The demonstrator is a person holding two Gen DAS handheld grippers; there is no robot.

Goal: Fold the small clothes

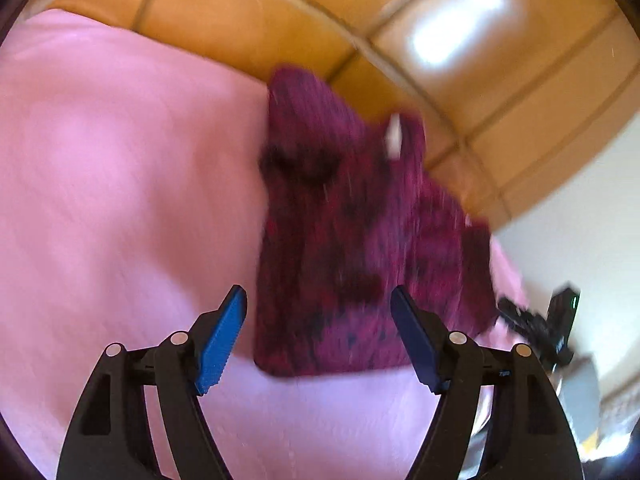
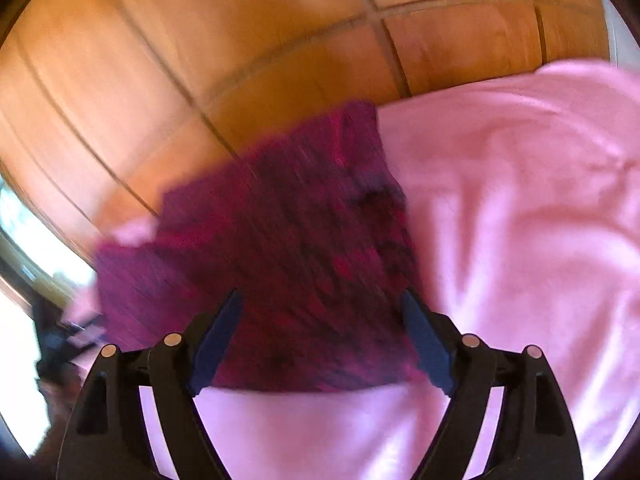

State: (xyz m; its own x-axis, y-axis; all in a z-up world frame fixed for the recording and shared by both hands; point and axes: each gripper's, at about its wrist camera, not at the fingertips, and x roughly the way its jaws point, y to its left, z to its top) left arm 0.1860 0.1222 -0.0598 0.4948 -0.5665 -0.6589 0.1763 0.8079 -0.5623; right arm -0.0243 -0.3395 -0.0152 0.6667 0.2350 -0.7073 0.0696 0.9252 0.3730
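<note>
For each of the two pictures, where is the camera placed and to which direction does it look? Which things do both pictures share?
Left wrist: sits on the left gripper, looks forward and down past open blue fingers at the maroon knit garment on pink cloth; the other gripper shows at right.
Right wrist: sits on the right gripper, looks forward and down at the garment's near edge, fingers open.
Shared: garment, pink cloth, orange tiled floor.

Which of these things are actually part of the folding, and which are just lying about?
In the job:
- dark red knitted garment
- left tongs, open
- right tongs, open

Just there:
- pink sheet underneath
- wooden panelling behind
</note>
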